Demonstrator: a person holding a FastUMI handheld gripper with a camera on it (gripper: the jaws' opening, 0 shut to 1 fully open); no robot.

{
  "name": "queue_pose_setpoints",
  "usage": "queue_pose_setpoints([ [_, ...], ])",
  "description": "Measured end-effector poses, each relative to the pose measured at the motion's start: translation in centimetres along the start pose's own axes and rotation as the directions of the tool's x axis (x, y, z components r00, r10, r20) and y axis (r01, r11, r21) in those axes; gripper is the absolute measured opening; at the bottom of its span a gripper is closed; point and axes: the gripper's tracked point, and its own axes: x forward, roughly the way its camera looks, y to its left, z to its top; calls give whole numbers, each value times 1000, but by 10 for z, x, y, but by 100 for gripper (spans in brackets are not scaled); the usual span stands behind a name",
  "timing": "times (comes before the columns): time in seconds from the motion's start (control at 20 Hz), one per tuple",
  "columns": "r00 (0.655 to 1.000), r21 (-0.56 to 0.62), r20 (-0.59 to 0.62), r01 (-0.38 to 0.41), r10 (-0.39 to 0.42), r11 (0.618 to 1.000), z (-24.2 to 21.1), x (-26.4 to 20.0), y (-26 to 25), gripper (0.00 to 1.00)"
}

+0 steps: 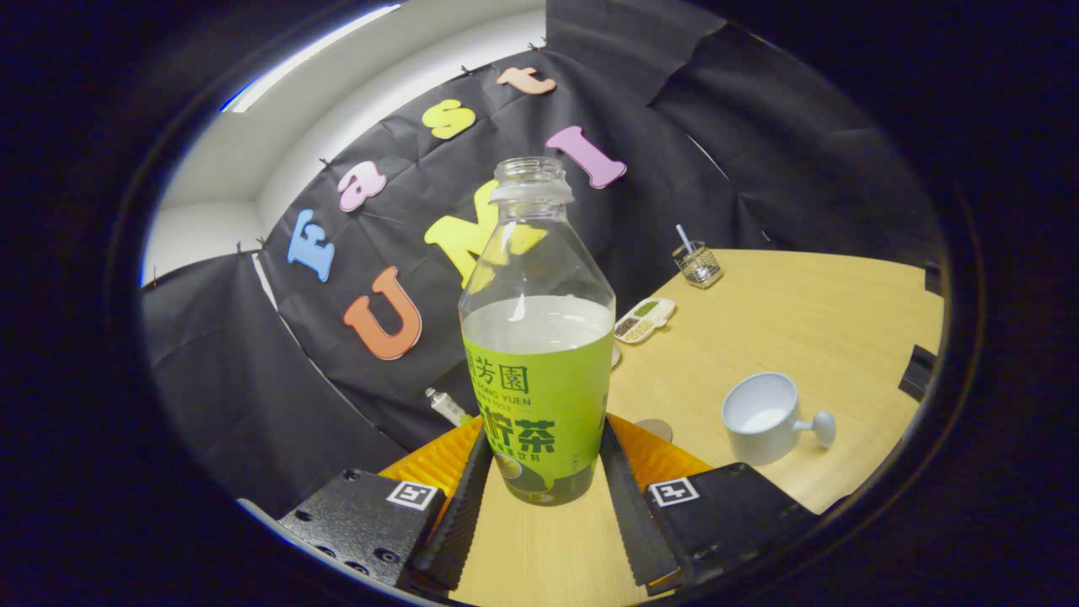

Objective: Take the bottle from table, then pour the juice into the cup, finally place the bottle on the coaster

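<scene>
A clear, uncapped bottle (537, 337) with a green label stands between my fingers, roughly half full of pale juice. My gripper (544, 432) is shut on its lower part, one finger pressing on each side of the label. To the right of the fingers, on the wooden table (809, 320), is a pale cup (763, 417) with a side handle and a little whitish liquid at its bottom. A small round disc (654, 429), probably the coaster, peeks out just beyond the right finger, between bottle and cup. I cannot tell whether the bottle's base touches the table.
Farther back on the table, a white divided dish (645, 319) holds grains and a small glass (698, 265) has a stick in it. A small tube (447, 406) lies near the black cloth wall, left of the bottle.
</scene>
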Motion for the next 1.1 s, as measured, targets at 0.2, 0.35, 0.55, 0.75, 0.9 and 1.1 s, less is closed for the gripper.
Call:
queue_pose_setpoints([
  [0.2, 997, -181, 25, 70, -67, 981, 6, 15, -3, 76],
  [0.35, 988, -320, 33, 153, -150, 935, 12, 38, -10, 77],
  [0.55, 979, -429, 38, 197, -200, 882, 13, 71, -16, 77],
  [0.75, 963, -519, 38, 246, -265, 819, -1, 104, -34, 77],
  [0.9, 956, -531, 20, 257, -292, 807, -16, 130, -53, 77],
  [1.1, 950, -534, -18, 256, -313, 806, -32, 154, -73, 78],
])
